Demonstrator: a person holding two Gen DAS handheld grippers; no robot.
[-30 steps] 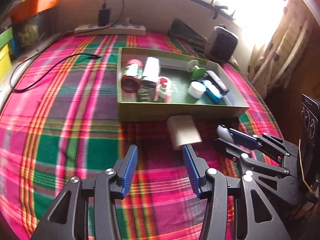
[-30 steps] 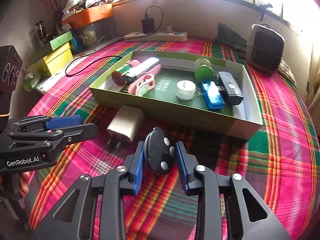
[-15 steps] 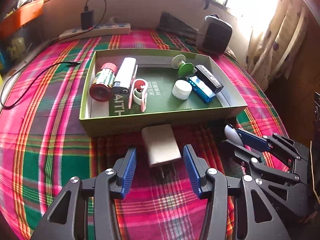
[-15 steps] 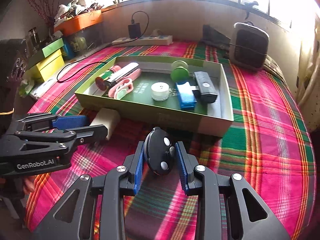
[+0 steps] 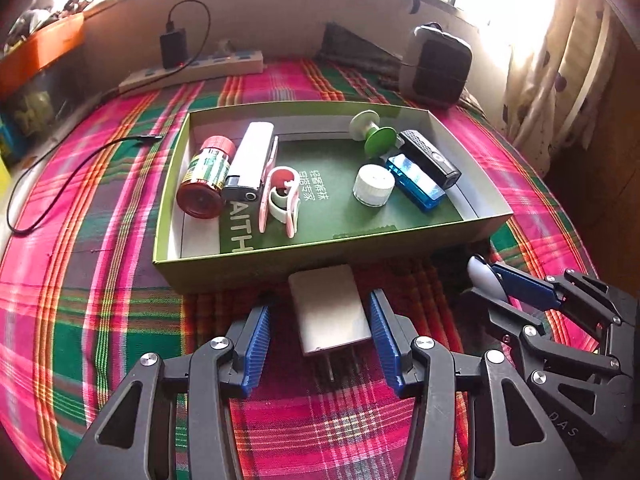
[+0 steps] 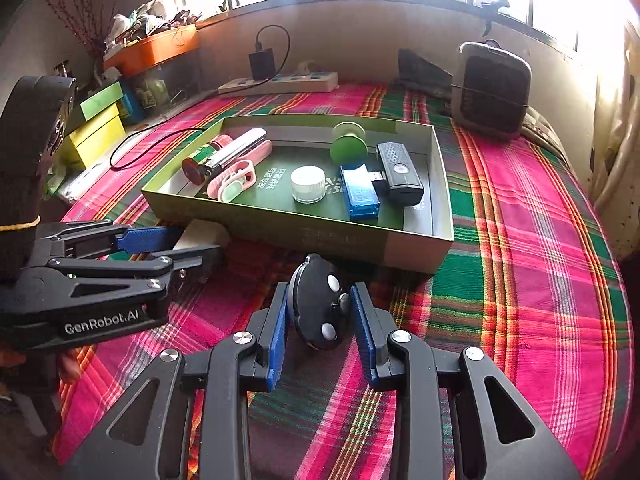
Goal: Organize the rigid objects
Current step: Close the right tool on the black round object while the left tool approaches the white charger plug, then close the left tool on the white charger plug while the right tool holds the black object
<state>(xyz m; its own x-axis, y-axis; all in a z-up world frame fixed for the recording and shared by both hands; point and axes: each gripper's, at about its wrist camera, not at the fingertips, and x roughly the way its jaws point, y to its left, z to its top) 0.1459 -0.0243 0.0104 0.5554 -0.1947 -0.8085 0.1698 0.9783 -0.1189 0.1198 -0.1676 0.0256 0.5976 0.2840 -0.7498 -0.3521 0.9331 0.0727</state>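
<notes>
Left tool [image 5: 318, 344] now astride the white charger [image 5: 330, 314], apparently not yet touching.

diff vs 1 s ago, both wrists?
Left gripper swung over to straddle the white charger, which earlier lay ahead to its right; jaws open, not gripping. Right gripper stays shut on the black remote. Box contents unchanged.

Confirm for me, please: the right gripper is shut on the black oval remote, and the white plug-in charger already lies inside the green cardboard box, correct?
Not quite. The white plug-in charger lies on the plaid cloth outside the green cardboard box, against its near wall, between the open fingers of the left gripper, as the left wrist view shows. The right gripper is indeed shut on the black oval remote.
</notes>
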